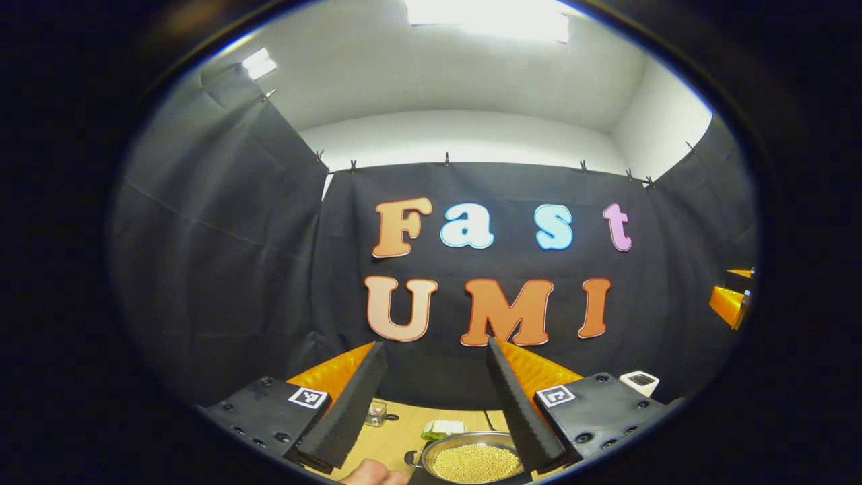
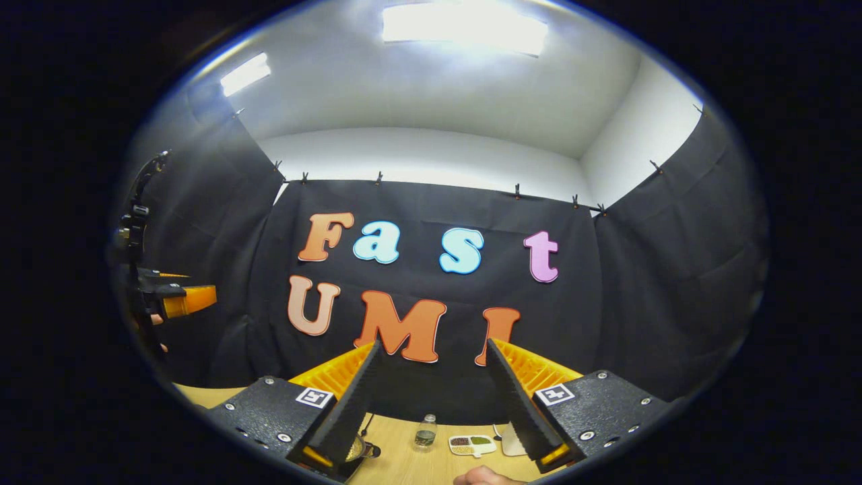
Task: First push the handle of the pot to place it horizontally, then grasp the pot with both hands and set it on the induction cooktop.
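Left gripper view: both hand-held grippers (image 1: pixel 434 350) (image 2: pixel 434 349) gape apart, high above pot (image 1: pixel 471 459) on table (image 1: pixel 390 438).

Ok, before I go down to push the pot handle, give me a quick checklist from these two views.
1. Left hand-held gripper open, nothing between its fingers: ok.
2. Right hand-held gripper open, nothing held: ok.
3. Pot located, on the table, holding yellowish grains: ok.
4. Handle direction: cannot tell, a stub shows at the pot's left rim.
5. Induction cooktop located: cannot tell.
6. Small jar and divided dish stand apart from the pot: ok.
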Action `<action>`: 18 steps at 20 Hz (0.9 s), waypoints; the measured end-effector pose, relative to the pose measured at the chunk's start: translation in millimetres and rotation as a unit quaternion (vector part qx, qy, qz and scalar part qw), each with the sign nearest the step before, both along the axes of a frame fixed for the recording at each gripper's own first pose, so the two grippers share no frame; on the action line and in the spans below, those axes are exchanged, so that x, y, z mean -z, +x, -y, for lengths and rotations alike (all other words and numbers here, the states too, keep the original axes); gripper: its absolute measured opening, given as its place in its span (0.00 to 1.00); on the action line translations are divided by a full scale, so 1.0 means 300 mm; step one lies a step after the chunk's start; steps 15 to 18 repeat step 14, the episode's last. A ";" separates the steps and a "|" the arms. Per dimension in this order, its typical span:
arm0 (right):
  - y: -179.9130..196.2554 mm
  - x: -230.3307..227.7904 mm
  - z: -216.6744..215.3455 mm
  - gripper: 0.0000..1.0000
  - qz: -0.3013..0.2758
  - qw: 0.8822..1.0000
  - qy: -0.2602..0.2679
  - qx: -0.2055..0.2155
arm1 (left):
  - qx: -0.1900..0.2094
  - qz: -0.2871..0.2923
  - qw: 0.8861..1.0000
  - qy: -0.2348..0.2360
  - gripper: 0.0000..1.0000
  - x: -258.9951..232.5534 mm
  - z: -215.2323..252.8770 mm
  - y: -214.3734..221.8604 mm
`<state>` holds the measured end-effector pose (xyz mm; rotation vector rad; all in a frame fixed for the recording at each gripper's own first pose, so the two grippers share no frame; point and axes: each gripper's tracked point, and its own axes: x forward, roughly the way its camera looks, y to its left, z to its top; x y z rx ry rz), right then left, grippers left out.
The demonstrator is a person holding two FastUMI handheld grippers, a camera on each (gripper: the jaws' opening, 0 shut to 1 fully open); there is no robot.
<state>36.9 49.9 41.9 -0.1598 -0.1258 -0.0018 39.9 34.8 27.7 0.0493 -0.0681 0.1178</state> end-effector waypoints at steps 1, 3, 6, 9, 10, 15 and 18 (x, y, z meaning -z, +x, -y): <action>0.004 -0.005 0.002 0.94 0.001 1.000 0.003 -0.003 | 0.000 0.008 1.000 0.002 0.97 -0.031 -0.004 -0.016; 0.011 -0.018 0.012 0.95 0.006 1.000 0.012 0.001 | -0.008 0.025 1.000 0.009 0.96 -0.091 -0.030 -0.036; 0.019 -0.026 0.044 0.95 0.012 0.999 0.030 0.004 | -0.015 0.037 0.999 0.022 0.98 -0.128 -0.036 -0.060; 0.028 -0.024 0.089 0.95 0.017 0.999 0.045 0.011 | -0.011 0.048 0.998 0.025 0.98 -0.155 -0.014 -0.074; 0.034 -0.021 0.095 0.97 0.017 0.999 0.048 0.011 | -0.009 0.052 0.998 0.027 0.99 -0.165 -0.007 -0.077; 0.036 -0.022 0.113 0.95 0.021 0.999 0.046 0.012 | -0.010 0.063 0.998 0.023 0.97 -0.175 0.001 -0.064; 0.036 -0.022 0.113 0.95 0.021 0.999 0.046 0.012 | -0.010 0.063 0.998 0.023 0.97 -0.175 0.001 -0.064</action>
